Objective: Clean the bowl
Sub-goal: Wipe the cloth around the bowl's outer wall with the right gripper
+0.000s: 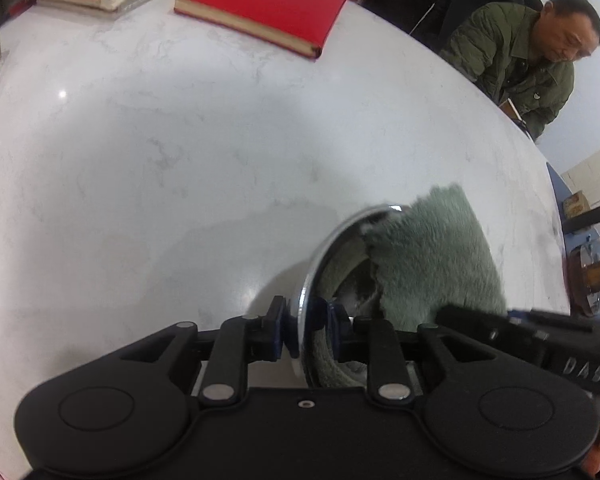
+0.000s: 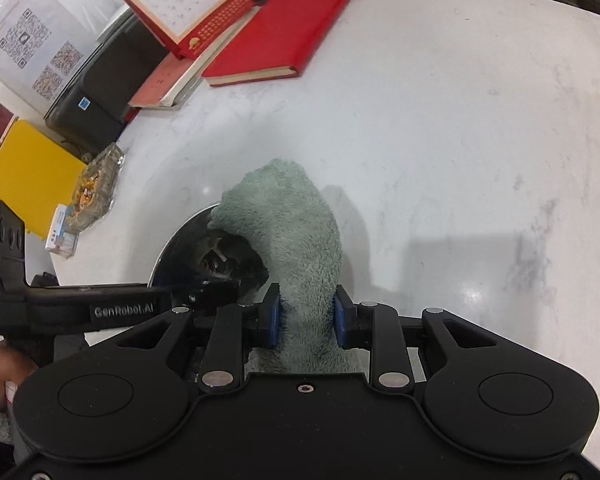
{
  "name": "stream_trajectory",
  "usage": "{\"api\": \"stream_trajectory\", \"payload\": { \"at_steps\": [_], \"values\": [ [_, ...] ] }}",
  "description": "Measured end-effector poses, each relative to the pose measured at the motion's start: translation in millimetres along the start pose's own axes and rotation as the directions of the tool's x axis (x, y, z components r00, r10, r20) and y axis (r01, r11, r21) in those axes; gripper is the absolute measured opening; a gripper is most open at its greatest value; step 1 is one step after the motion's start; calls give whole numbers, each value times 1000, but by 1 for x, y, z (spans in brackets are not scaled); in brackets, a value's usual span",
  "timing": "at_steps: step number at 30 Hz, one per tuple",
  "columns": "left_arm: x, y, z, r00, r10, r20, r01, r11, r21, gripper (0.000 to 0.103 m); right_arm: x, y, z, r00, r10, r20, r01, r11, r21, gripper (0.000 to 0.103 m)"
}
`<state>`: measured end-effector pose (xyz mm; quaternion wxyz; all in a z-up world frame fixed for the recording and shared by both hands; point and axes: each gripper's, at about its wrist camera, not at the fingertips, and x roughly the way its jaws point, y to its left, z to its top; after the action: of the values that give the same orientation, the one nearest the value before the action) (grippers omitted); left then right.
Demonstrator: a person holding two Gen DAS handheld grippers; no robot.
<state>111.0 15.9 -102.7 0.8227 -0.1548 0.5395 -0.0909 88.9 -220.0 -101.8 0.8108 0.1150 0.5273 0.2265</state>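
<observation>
Now fluffy green cloth (image 2: 300, 240) fills the shiny round steel bowl (image 1: 332, 240).

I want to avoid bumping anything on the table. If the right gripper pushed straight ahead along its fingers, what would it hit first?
Probably the metal bowl: the green cloth that the right gripper holds already drapes into it. Beyond lies bare marble table; depth is uncertain.

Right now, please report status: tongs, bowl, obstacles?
Left tongs clamped on bowl rim. Right tongs grip cloth, draped into bowl. Nothing blocking.
</observation>
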Motion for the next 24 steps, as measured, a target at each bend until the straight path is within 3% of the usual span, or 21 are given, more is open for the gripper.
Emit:
{"api": "stream_trajectory", "payload": {
  "at_steps": [4,7,10,15,20,22,24],
  "values": [
    [-10,3,12,999,-16,50,16,1000,10,13,1,-1,0,1000,-2,5,2,1000,-8,25],
    [-11,4,3,1000,-5,17,4,999,32,9,5,10,10,999,-29,21,31,996,-84,24],
    [-17,2,-14,1000,-17,-23,18,998,61,13,11,22,24,998,-56,38,62,981,-183,24],
    [-27,4,-2,1000,-14,25,12,998,69,14,14,45,30,997,-72,17,73,938,-339,25],
    [-4,0,7,999,-9,-36,13,991,131,13,16,58,34,996,-85,8,81,903,-423,24],
    [-2,-1,3,999,-10,-41,15,992,126,13,21,66,38,996,-92,16,88,880,-467,25],
    [-2,1,0,999,-10,-31,13,995,96,13,21,65,37,996,-89,21,89,883,-460,25]
  ]
}}
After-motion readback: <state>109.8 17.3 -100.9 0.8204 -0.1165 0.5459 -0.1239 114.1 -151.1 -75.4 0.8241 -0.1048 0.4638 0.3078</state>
